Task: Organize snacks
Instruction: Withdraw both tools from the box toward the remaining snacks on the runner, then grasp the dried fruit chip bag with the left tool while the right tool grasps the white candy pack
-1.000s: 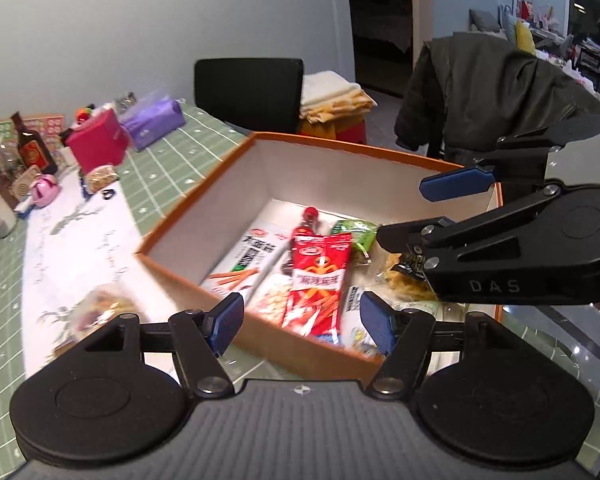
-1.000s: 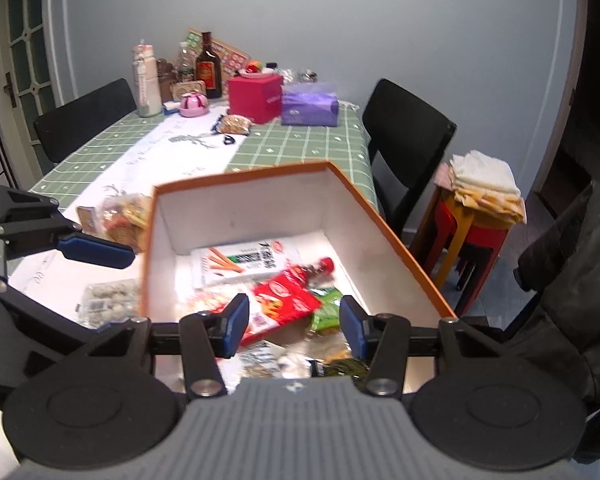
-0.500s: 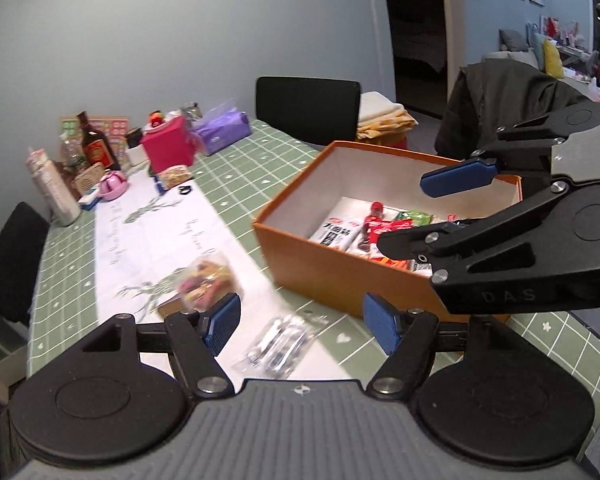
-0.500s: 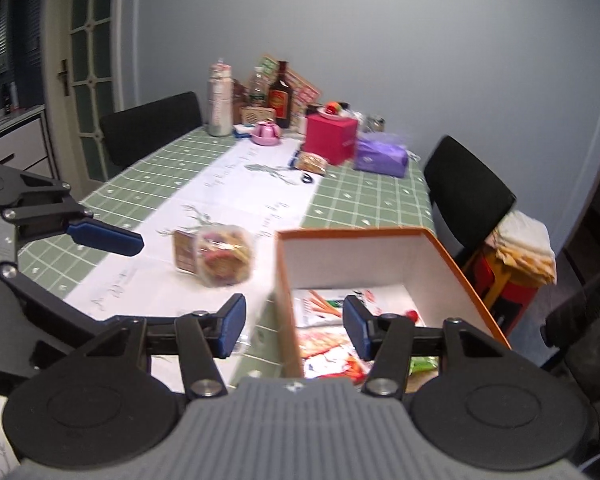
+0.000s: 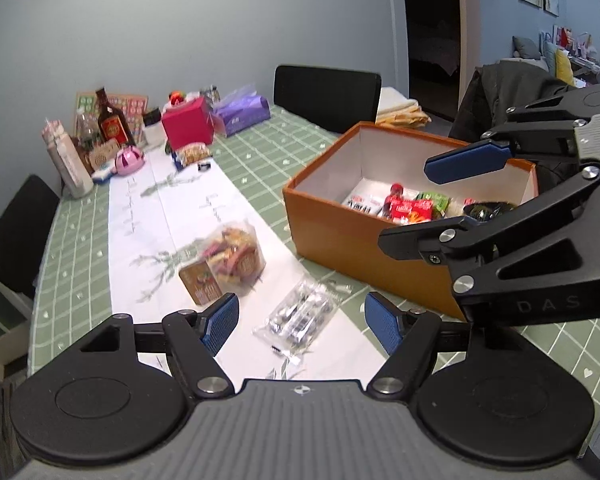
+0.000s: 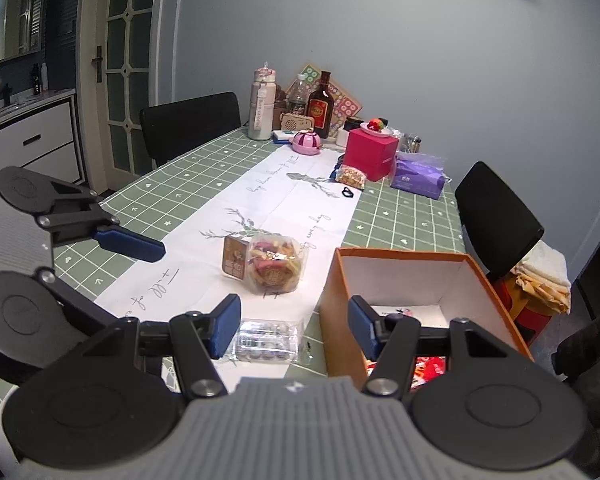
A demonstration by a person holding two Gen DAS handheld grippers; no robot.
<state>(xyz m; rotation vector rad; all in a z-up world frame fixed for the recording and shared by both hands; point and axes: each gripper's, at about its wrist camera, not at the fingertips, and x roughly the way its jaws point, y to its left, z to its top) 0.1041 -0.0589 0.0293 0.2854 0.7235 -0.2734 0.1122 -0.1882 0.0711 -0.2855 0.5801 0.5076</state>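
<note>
Snacks still out on the desk number two: a clear tub of mixed sweets on the white runner, and a flat clear packet nearer the cameras. Other packets (red and green ones among them) lie in the orange box to the right. The left hand-held gripper hangs above the flat packet, its jaws opening and nothing between them. The right hand-held gripper is over the box's near left corner and the packet, jaws also opening, holding nothing.
</note>
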